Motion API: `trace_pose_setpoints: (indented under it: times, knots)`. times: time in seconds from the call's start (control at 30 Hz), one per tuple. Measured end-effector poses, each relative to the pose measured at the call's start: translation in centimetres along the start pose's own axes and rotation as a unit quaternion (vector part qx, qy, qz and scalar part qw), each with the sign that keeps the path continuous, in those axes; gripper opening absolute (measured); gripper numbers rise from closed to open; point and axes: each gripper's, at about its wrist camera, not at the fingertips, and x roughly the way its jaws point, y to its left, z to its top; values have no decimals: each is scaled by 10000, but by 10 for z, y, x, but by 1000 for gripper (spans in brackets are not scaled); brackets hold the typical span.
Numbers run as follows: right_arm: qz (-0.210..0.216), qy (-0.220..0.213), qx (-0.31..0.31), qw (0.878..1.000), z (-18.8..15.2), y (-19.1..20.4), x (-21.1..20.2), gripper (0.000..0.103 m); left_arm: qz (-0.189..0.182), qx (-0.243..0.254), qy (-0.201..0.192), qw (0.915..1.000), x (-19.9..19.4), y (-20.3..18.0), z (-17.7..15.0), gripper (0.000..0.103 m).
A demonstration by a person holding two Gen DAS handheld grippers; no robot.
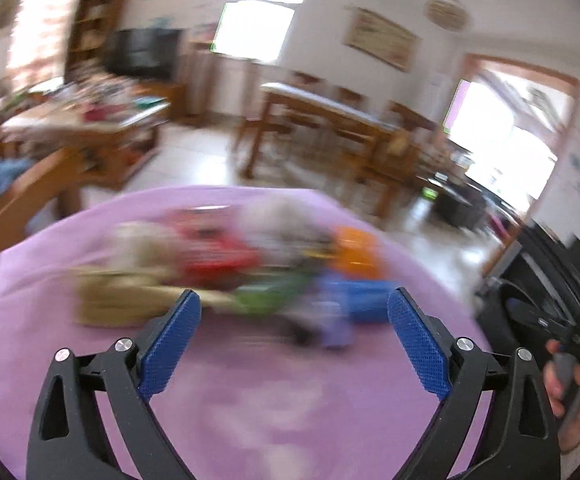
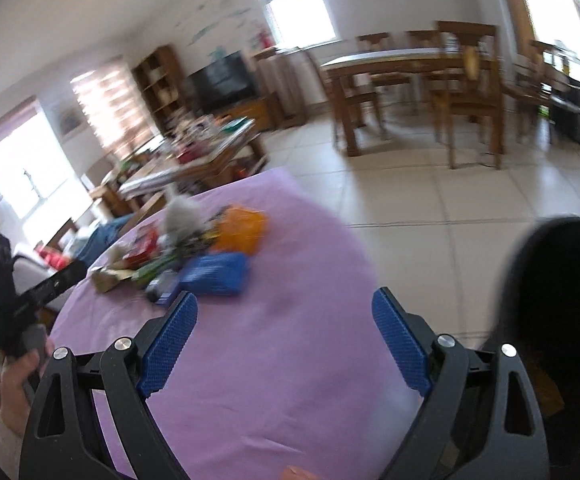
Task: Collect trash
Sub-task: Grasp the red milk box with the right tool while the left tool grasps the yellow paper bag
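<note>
A heap of trash [image 1: 250,268] lies on a purple-covered table [image 1: 250,400], blurred in the left wrist view. It shows a blue packet [image 2: 216,274], an orange wrapper [image 2: 242,228], a red packet [image 2: 142,246], green wrappers and a grey crumpled wad [image 2: 182,216]. My left gripper [image 1: 294,312] is open and empty, just short of the heap. My right gripper [image 2: 284,310] is open and empty, above the cloth to the right of the heap. A black bin [image 2: 558,320] stands by the table's right edge.
A wooden dining table with chairs [image 2: 414,80] stands across the tiled floor. A cluttered low table [image 2: 194,148], a TV [image 2: 222,80] and shelves are at the back left. The hand holding the other gripper [image 1: 570,380] shows at the right edge of the left wrist view.
</note>
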Motion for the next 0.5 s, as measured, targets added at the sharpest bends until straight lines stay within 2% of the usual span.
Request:
trace_pose_setpoints:
  times: [0.1,0.23,0.27,0.33,0.4,0.5]
  knots:
    - [328,172,-259,9990,10,36,25,88,387,-783,96,9961,-5,73,11,93]
    - [770,359,-802,9931,31,101,67,88,395,-1386,268,9892,8,126,22,93]
    - [869,400,-948,9909,39,118,79,87,383,-1477,312,9878,12,134,25,92]
    - [960,445,-1146,9878,47,145,96,72,349,-1522,335,9872,21,140,33,87]
    - [1006,587,-1410,9831,56,172,119,65,354,-1556,308,9867,27,141,39,86]
    - [951,815,-1668,9780,63,195,151,63,216,-1531,541,9865,42,144,40,74]
